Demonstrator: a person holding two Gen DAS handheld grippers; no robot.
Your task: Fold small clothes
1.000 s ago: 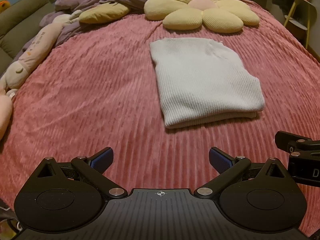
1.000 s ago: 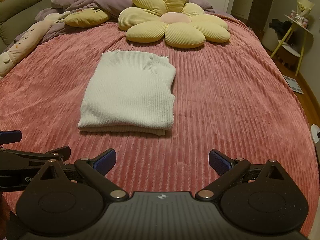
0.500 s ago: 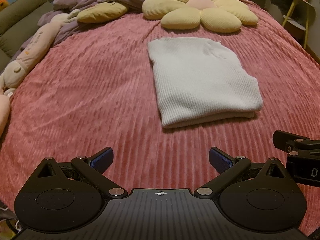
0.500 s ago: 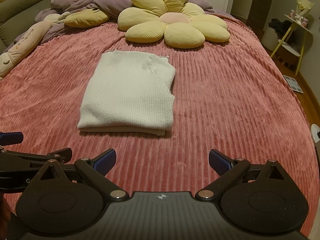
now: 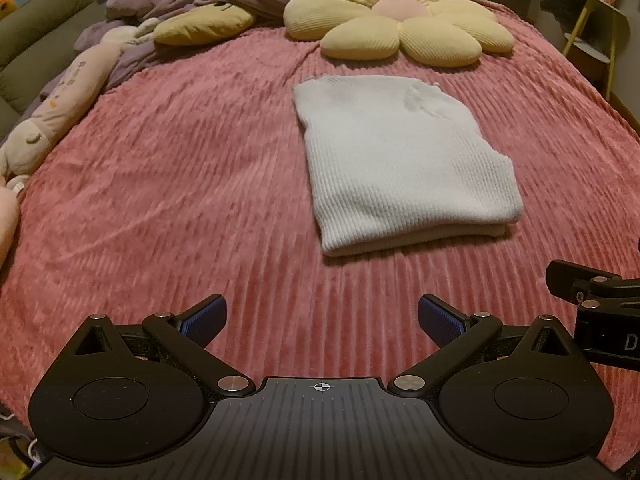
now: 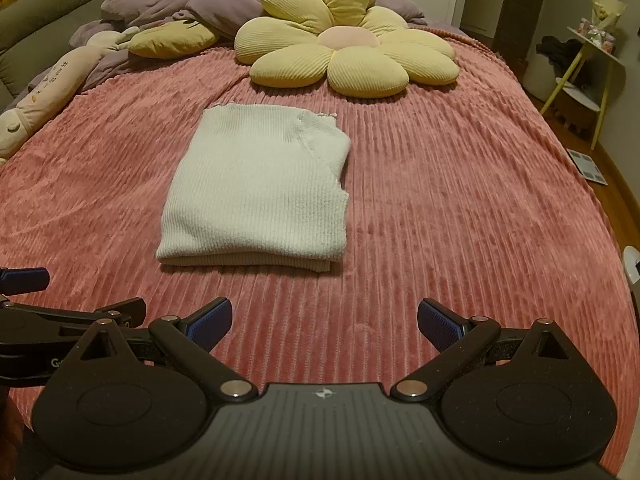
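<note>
One folded sweater (image 5: 404,160) lies on pink ribbed bedspread (image 5: 180,184).

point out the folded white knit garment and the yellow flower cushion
folded white knit garment (image 6: 256,196), right wrist view, middle of its top layer
yellow flower-shaped cushion (image 6: 348,38), right wrist view, its pink centre

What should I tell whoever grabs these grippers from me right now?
Left gripper: open, empty, held over the bedspread, short of the garment.
Right gripper: open, empty, alongside the left one.
Garment: white knit, folded into a neat rectangle with stacked layers at its near edge, lying mid-bed in front of the flower pillow. Nothing touches it.
Done: this piece looks folded.
Left: perhaps square its uneven right edge; no other clothes to fold are in view.
</note>
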